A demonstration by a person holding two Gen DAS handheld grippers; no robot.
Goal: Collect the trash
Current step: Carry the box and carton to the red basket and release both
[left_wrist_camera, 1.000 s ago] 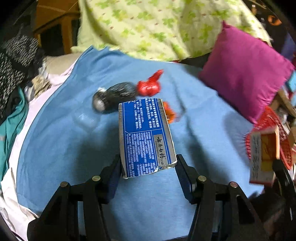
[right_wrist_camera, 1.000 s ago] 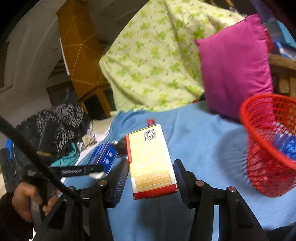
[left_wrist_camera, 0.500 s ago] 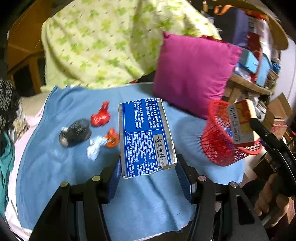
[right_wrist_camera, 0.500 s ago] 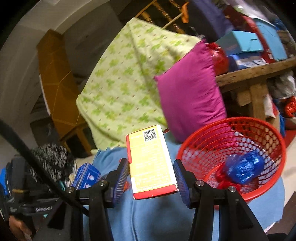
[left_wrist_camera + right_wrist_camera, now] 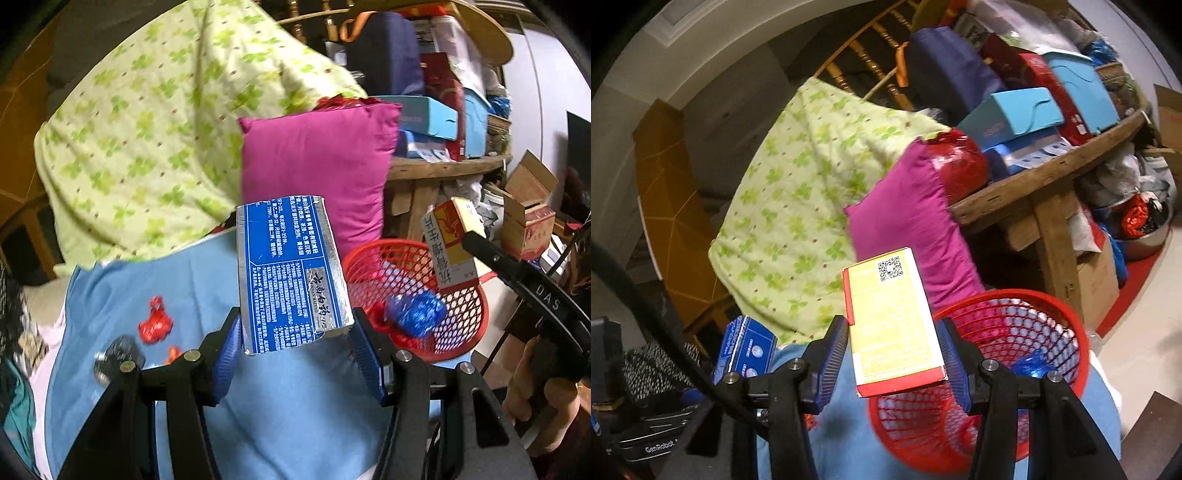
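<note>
My left gripper (image 5: pixel 295 343) is shut on a blue and silver carton (image 5: pixel 290 273) and holds it above the blue sheet, left of the red mesh basket (image 5: pixel 465 328). My right gripper (image 5: pixel 892 354) is shut on a yellow and red box (image 5: pixel 892 321) and holds it over the near left rim of the basket (image 5: pixel 1067 336). That box also shows in the left wrist view (image 5: pixel 452 247), above the basket. A blue crumpled wrapper (image 5: pixel 415 312) lies in the basket. A red wrapper (image 5: pixel 155 325), a dark round object (image 5: pixel 118 356) and an orange scrap (image 5: pixel 173 354) lie on the sheet.
A magenta pillow (image 5: pixel 317 166) leans behind the basket. A green-patterned quilt (image 5: pixel 159 147) covers the back of the bed. A wooden table (image 5: pixel 1049 173) stacked with boxes stands at the right. Cardboard boxes (image 5: pixel 528 218) sit on the floor beyond it.
Both grippers have swung right and upward with their boxes. The basket has come closer in both views, and the yellow box now sits over its rim.
</note>
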